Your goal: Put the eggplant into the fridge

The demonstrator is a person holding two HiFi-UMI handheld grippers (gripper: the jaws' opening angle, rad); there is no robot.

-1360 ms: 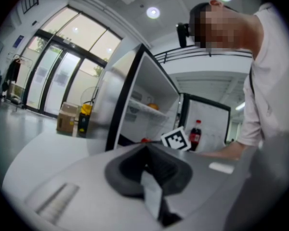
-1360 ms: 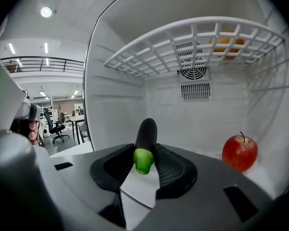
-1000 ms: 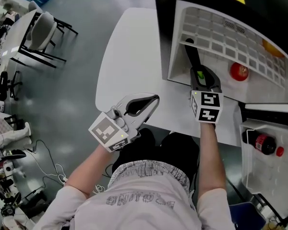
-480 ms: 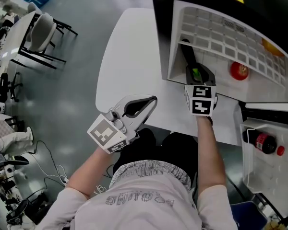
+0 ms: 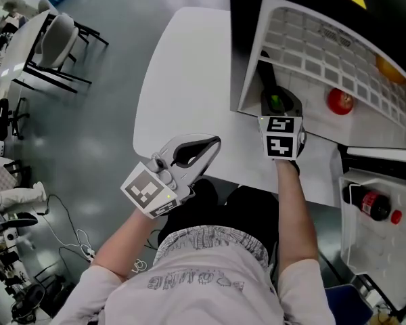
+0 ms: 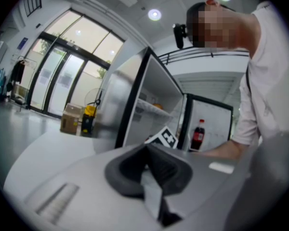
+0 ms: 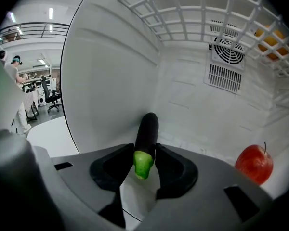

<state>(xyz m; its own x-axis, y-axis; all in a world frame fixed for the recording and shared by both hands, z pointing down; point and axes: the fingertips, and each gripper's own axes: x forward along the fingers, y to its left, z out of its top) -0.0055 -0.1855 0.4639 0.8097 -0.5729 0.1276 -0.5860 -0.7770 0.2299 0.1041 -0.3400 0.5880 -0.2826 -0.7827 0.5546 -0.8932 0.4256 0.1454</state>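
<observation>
The eggplant [image 7: 147, 131], dark with a green stem end, lies between the jaws of my right gripper [image 7: 145, 154]. Its tip points into the open fridge, low over the white floor [image 7: 202, 124] by the left wall. The jaws are opening slightly, and their pads still touch the eggplant on both sides. From the head view, my right gripper [image 5: 273, 95] reaches into the fridge's bottom compartment with the eggplant [image 5: 266, 78] ahead of it. My left gripper [image 5: 214, 143] hovers at the table's near edge, shut and empty.
A red apple [image 7: 254, 163] sits on the fridge floor to the right of the eggplant. An orange [image 7: 269, 38] lies on the wire shelf [image 5: 325, 46] above. A cola bottle [image 5: 370, 203] stands in the open door rack. The white table [image 5: 183, 80] runs left of the fridge.
My right gripper has moved a little further into the fridge and lower, carrying the eggplant. The left gripper has stayed put.
</observation>
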